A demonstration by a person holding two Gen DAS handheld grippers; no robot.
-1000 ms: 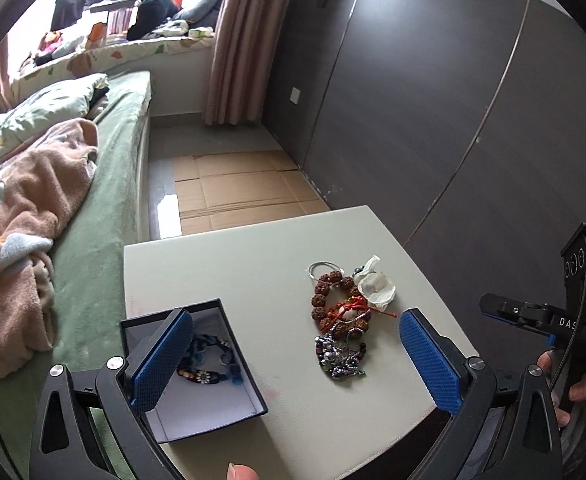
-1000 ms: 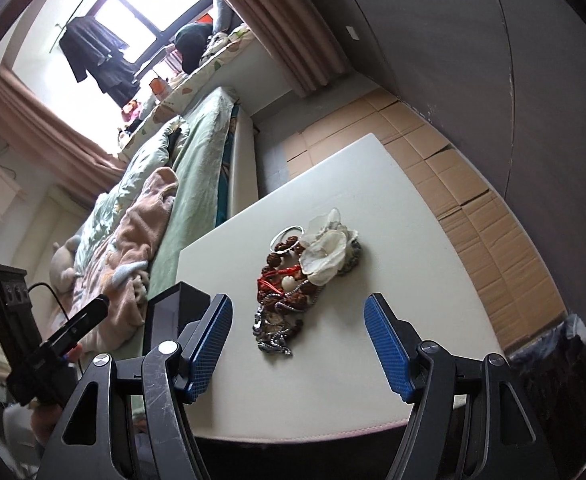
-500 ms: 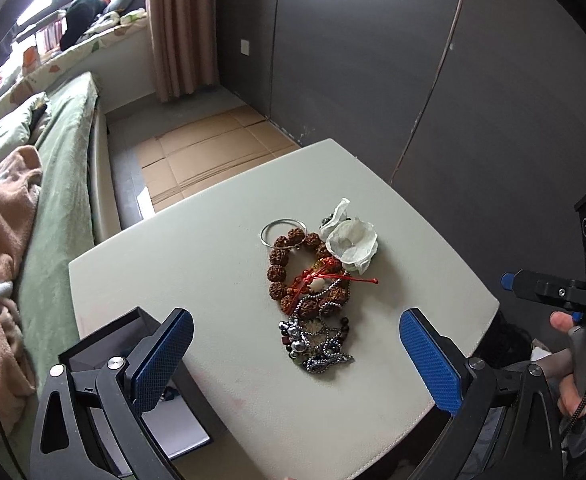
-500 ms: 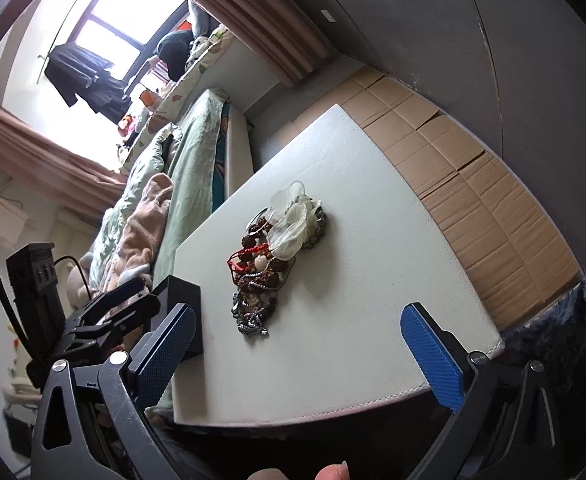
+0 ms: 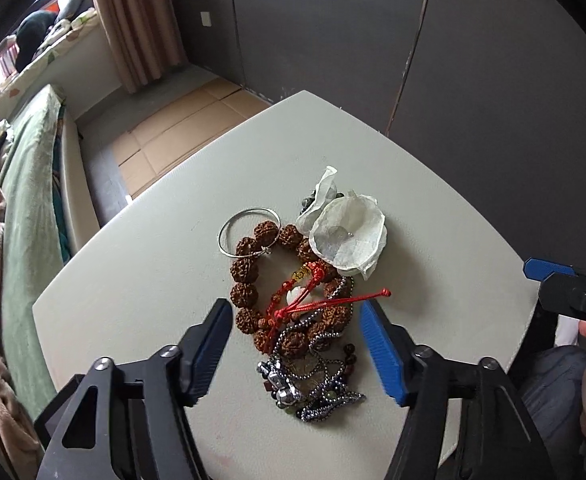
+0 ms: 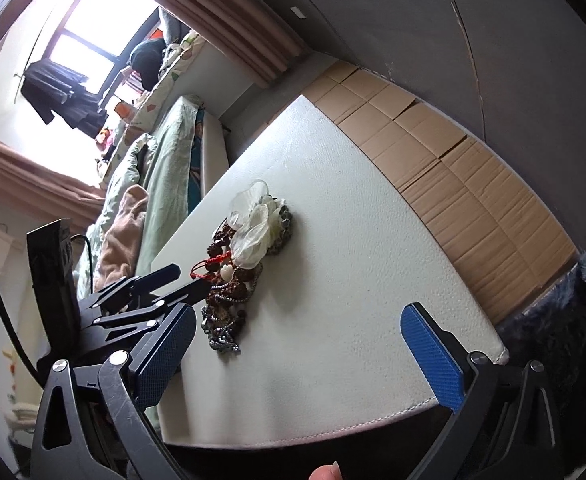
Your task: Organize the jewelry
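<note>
Bedroom, dark panelled wall [image 5: 373, 60], flattened cardboard on the floor [image 5: 181, 128], bed with green cover [image 5: 29, 184] past the desk's left edge.

Pale desk [image 5: 153, 264] carrying 1 tangled jewelry heap [image 5: 293, 304] at about mid-surface, nearer the near edge than the far corner.

Within the heap:
- Thin silver bangle [image 5: 249, 232] on the far-left side, overlapping the bead loop.
- Brown knobbly bead bracelet [image 5: 245, 272] looped through the middle.
- Red knotted cord [image 5: 313, 304] across the beads, 1 end trailing toward the right edge.
- White gauze pouch [image 5: 349, 240] on the far-right side, resting partly on the beads.
- Silvery chain tangle [image 5: 313, 392] closest to the near edge.

Left gripper [image 5: 293, 344] angled steeply down over the near end of the heap, jaws just closing to about half width, beads and chain lying between the blue pads [image 5: 381, 356] but not yet pinched; pads apart from the jewelry on both sides as far as visible. Same left gripper [image 6: 181, 280] seen from the right wrist view, tips at the near end of the jewelry heap [image 6: 245, 252].

Right gripper [image 6: 297, 348] spread fully wide and empty, above the near edge of the desk [image 6: 353, 240], well to the right of the heap; a fingertip [image 6: 325, 472] at the bottom of that view.
</note>
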